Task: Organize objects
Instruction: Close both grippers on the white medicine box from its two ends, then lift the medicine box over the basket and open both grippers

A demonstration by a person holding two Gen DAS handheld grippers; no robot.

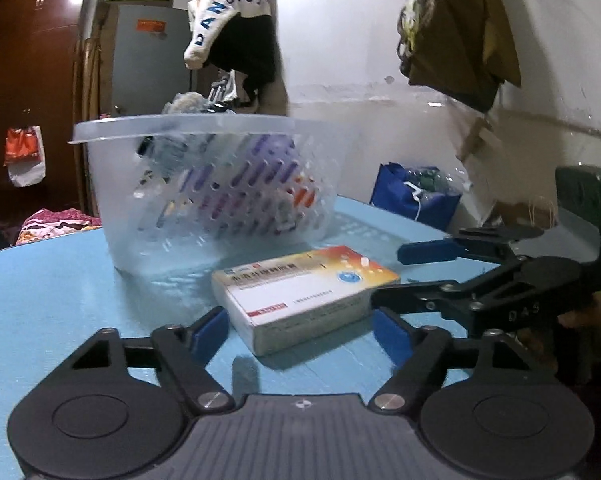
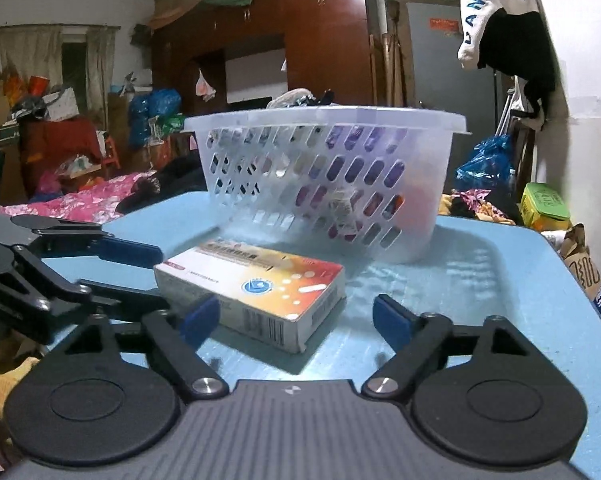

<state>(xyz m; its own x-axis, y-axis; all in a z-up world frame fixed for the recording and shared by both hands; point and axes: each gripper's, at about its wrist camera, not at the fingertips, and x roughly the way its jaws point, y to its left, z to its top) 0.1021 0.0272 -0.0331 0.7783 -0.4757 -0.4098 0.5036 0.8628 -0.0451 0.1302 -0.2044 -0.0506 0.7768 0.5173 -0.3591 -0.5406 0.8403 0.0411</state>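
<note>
You have a flat printed cardboard medicine box point(image 1: 304, 296) with a slight sheen near the front edge of the pale blue, faintly grained matt table top point(image 1: 40, 312). Behind it stands a translucent perforated plastic basket point(image 2: 324, 184), smooth and glossy. Your left gripper point(image 1: 300, 330) and right gripper point(image 2: 296, 320) look like matt black plastic with blue rubbery finger pads point(image 1: 210, 330) and shiny metal pivot screws point(image 2: 205, 385).

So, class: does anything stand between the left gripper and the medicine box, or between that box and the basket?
Nothing visible does. The medicine box lies on the blue table just ahead of the open left gripper, with bare tabletop between it and the basket.
</note>
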